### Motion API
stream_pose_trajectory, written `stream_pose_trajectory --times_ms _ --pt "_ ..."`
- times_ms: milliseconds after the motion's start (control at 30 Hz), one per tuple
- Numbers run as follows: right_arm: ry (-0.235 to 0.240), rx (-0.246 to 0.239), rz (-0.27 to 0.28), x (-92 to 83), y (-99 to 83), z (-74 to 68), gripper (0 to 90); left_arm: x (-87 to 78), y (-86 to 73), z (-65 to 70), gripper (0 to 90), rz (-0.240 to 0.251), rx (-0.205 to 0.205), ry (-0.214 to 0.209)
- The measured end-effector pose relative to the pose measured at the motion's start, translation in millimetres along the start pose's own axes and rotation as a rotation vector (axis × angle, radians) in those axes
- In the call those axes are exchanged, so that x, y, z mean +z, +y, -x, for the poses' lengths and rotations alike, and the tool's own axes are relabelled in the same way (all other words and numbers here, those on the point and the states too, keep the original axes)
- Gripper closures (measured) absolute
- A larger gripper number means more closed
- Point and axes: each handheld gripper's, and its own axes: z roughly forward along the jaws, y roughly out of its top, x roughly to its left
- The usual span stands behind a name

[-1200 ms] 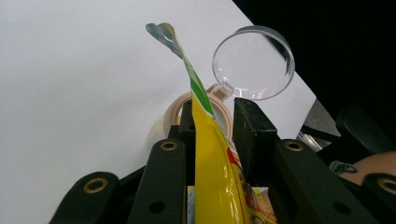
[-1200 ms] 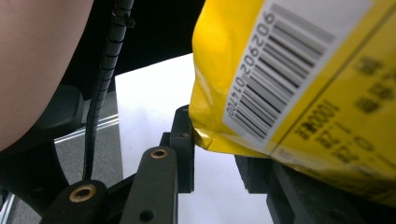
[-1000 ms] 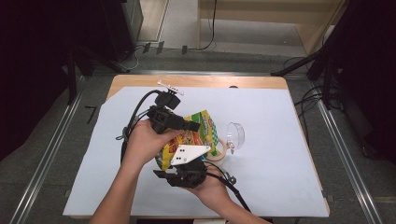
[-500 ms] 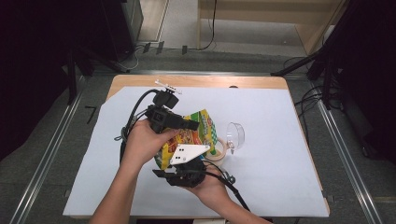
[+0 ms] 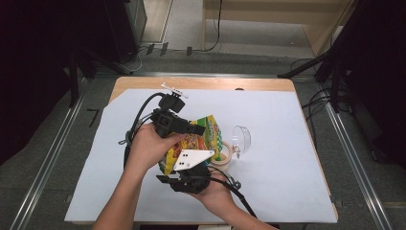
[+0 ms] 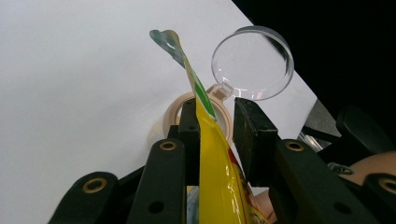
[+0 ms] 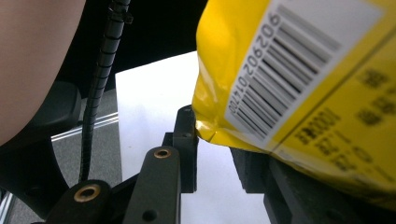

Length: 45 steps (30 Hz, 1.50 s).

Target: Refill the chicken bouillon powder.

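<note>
I am holding a yellow snack bag [image 5: 194, 141] up over the middle of the tabletop [image 5: 287, 143], gripped between both claws. The left claw [image 6: 215, 122] is straddling the bag's thin top edge at a narrow gap, though I cannot tell whether both pads are pressing. The right claw [image 7: 212, 140] is meeting the barcode corner, and its far pad is being covered by the bag. The bag is looking light, crinkly and slick, so I am judging the flat sealed edges the safest places to pinch. Below it, a roll of tape [image 5: 224, 155] and a clear round lid [image 5: 242, 139] are sitting on the white sheet [image 5: 287, 191], with the tape partly hidden.
</note>
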Motion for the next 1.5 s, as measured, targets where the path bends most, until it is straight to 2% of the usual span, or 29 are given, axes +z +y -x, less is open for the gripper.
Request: stream_pose_trajectory --times_ms 767,1500 --pt "-0.009 -0.022 -0.004 -0.7 0.1 2.6 73.7 -1.7 -0.7 0.4 73.6 0.013 0.000 0.005" --pt "-0.006 -0.022 -0.007 -0.2 0.4 2.7 73.0 -2.8 -1.8 -2.6 73.8 0.010 -0.005 0.020"
